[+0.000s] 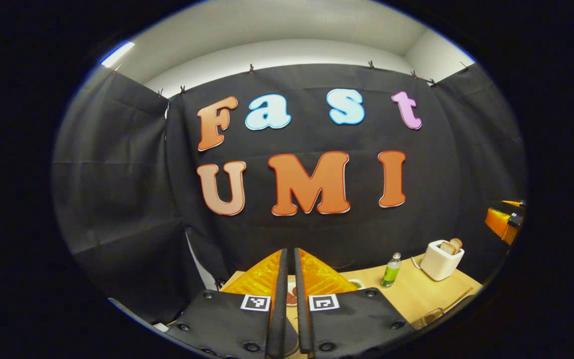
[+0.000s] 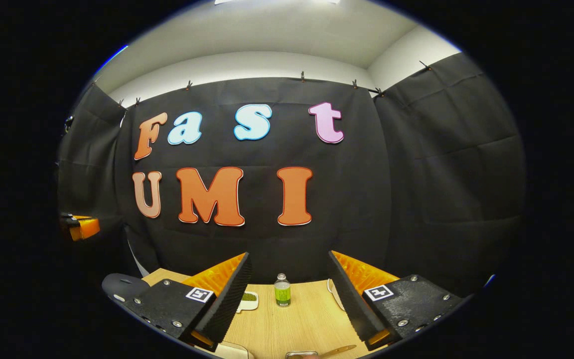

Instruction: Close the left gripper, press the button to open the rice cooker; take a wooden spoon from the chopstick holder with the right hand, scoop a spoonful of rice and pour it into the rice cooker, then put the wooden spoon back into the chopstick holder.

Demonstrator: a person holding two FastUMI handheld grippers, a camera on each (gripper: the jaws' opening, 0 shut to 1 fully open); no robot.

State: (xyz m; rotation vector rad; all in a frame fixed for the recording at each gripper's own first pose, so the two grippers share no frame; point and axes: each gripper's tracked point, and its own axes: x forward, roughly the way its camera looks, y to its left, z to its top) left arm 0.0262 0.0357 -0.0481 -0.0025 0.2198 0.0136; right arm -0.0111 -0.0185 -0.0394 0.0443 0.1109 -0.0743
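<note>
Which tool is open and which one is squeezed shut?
The right tool is open, with a wide gap showing the green bottle. The left tool is shut, its fingers almost touching.

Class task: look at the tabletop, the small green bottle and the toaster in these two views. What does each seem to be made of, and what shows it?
Tabletop: light wood or wood-look laminate, matt; straight grain lines show.
Green bottle: clear plastic or glass, glossy; green contents show through, pale cap.
Toaster: cream body, likely plastic or painted metal, smooth and softly shiny; bread slices stand in it.

Bottle (image 1: 391,270) stands left of toaster (image 1: 441,259) on table (image 1: 416,294).
</note>
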